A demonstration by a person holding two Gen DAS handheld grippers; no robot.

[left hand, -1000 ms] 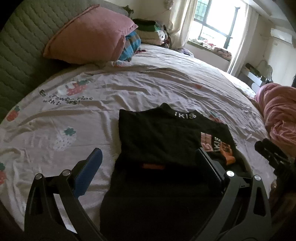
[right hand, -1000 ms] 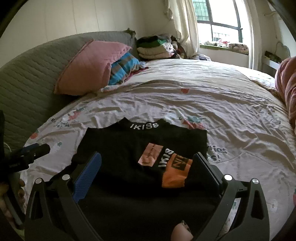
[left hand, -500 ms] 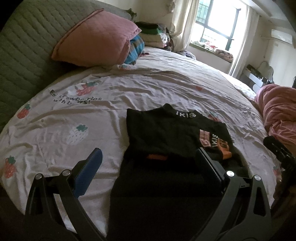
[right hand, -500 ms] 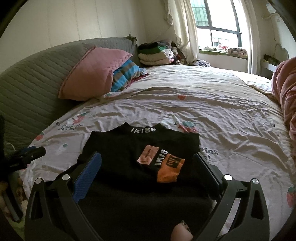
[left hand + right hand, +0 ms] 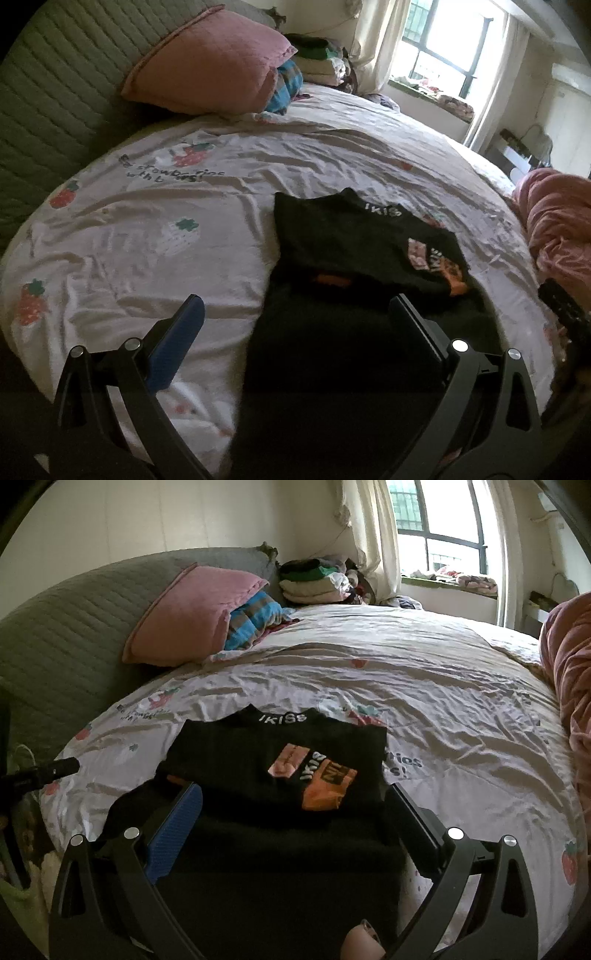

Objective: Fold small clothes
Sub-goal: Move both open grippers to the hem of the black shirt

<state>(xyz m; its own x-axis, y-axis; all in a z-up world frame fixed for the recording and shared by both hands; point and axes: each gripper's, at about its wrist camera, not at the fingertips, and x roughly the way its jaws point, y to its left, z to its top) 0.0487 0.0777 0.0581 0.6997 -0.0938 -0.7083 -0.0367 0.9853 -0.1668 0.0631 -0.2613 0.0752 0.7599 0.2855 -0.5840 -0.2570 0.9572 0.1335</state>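
Black top [image 5: 273, 760], printed "IKISS" at the collar and bearing pink and orange patches on its chest, lies partly folded on the strawberry-print bedsheet [image 5: 461, 709], its upper part doubled over a wider black lower part that runs toward the cameras. In the left wrist view the same garment [image 5: 351, 236] sits right of centre.

Both tongs are held low over the near edge of the bed, pointing along it toward the window [image 5: 443, 528]. The left tongs [image 5: 295, 314] stand wide apart with nothing between them; their blue-padded finger [image 5: 177, 343] is over bare sheet, the other over black cloth. The right tongs [image 5: 293, 801] are equally wide and empty, straddling the garment's lower part. A fingertip [image 5: 362, 943] shows at the bottom edge beneath them.

Behind, a pink pillow [image 5: 188, 613] leans on the quilted green headboard [image 5: 74, 627], with a blue striped cloth [image 5: 255, 616] just beside it and stacked clothes [image 5: 314, 579] farther back. A pink quilt [image 5: 557, 229] bunches at the right.
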